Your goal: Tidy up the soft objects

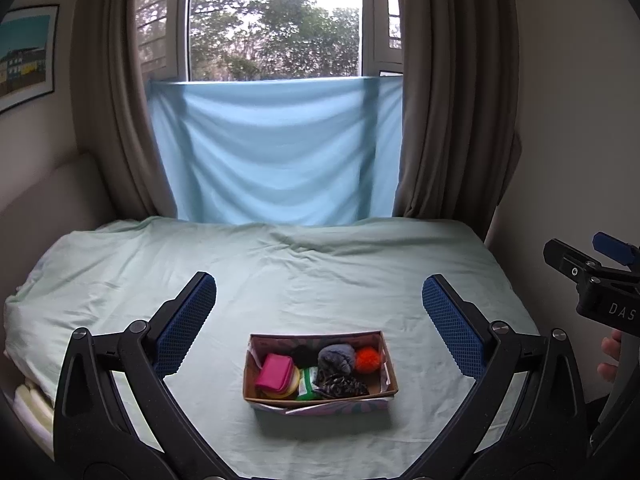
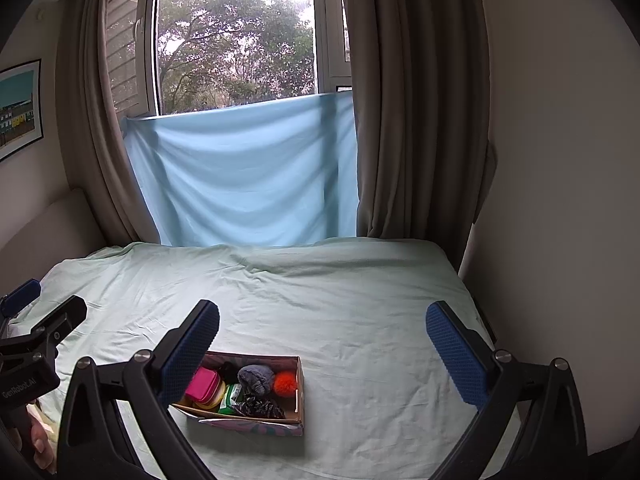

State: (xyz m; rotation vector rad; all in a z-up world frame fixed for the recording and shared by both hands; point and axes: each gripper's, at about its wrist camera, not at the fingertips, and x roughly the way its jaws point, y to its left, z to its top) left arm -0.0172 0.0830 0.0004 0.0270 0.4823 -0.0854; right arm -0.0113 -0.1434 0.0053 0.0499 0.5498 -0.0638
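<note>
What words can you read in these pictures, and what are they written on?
"DAS": on the black body of the right tongs, cut off at the picture's edge.
"GenRobot.AI": on the black body of the left tongs.
Green packet in the cardboard box: print too small to read.
Framed picture on the wall: no readable words.

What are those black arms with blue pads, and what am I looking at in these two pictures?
No robot here: a person holds a hand tool in each hand, each with two fingers and a camera looking along them. One picture comes from the left gripper, the other from the right gripper. Both stand open and hold nothing. Each camera also catches the other tool at its edge. Below lies a bed with a pale green sheet, and on it a cardboard box. Inside are a pink pouch, a grey soft bundle, an orange pompom, a green packet and a dark patterned scrunchie.
</note>
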